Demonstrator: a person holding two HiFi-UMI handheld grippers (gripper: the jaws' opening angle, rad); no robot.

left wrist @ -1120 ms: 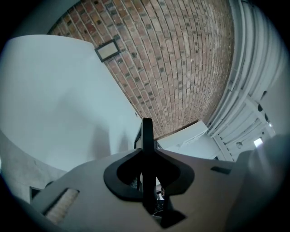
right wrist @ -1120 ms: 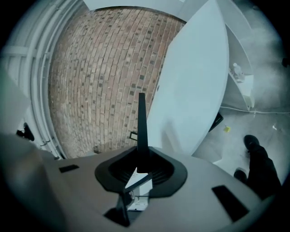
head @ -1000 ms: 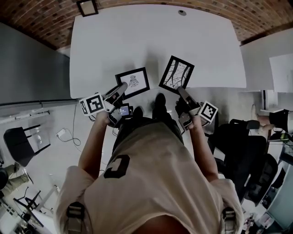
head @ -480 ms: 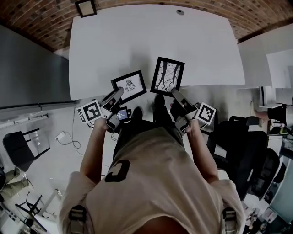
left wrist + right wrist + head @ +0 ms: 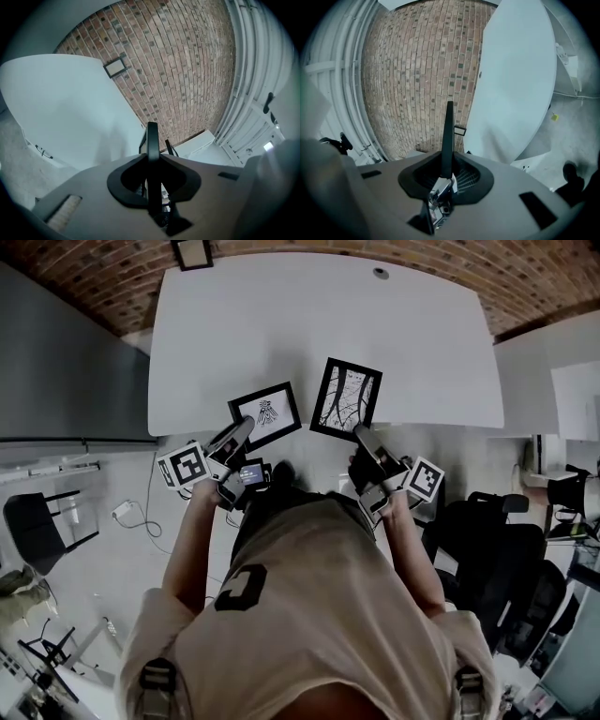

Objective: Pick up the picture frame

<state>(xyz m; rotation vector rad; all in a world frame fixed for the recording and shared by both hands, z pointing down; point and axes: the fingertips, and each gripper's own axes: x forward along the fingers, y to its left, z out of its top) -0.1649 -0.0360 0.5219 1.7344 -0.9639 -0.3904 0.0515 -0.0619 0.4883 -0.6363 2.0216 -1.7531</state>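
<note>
Picture frame point(image 5: 346, 399) seen at centre, long axis toward top of picture, overhanging near edge of worktop point(image 5: 319, 324); lower right corner clenched by right tongs point(image 5: 362, 433) just below. Second frame point(image 5: 267, 415), left of centre, clenched likewise by left tongs point(image 5: 242, 430).

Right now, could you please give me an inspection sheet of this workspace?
Surface: white rectangular table, with a small round fitting near its far edge.
Job's things: black picture frame with a small drawing and black picture frame with branching lines, both over the near table edge, each gripped.
Clutter: nothing seen.
Grippers: left hand-held gripper shut on the small-drawing frame; right hand-held gripper shut on the branching-lines frame.
Cables: pale cable with plug block on the floor at left.
Surroundings: brick wall bearing a small dark frame; black chair at left, black office chair at right.
</note>
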